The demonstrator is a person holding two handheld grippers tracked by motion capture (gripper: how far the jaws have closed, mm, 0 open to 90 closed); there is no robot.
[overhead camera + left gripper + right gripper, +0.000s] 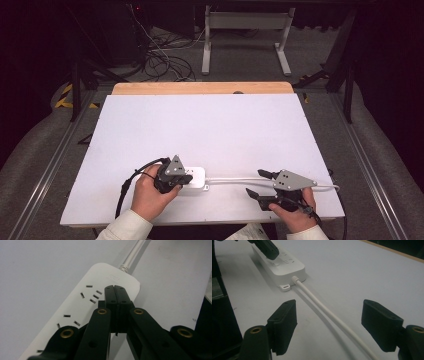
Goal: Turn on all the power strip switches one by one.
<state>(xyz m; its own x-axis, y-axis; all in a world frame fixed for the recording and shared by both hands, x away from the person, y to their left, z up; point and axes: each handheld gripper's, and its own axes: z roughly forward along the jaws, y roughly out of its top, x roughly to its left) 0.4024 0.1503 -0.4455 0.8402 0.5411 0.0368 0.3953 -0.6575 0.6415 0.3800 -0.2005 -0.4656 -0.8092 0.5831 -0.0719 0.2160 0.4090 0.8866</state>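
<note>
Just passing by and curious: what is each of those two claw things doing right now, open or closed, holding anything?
Left gripper: closed, empty, tips over the white power strip.
Right gripper: open, holding nothing, the strip's white cable between its jaws.

Wide bare table (200, 125) ahead; only power strip (196, 176) and cord (235, 180) along the near edge.

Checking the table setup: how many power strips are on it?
1. The white power strip lies near the table's front edge, under the shut left claw; its cord runs toward the open right claw.
</note>
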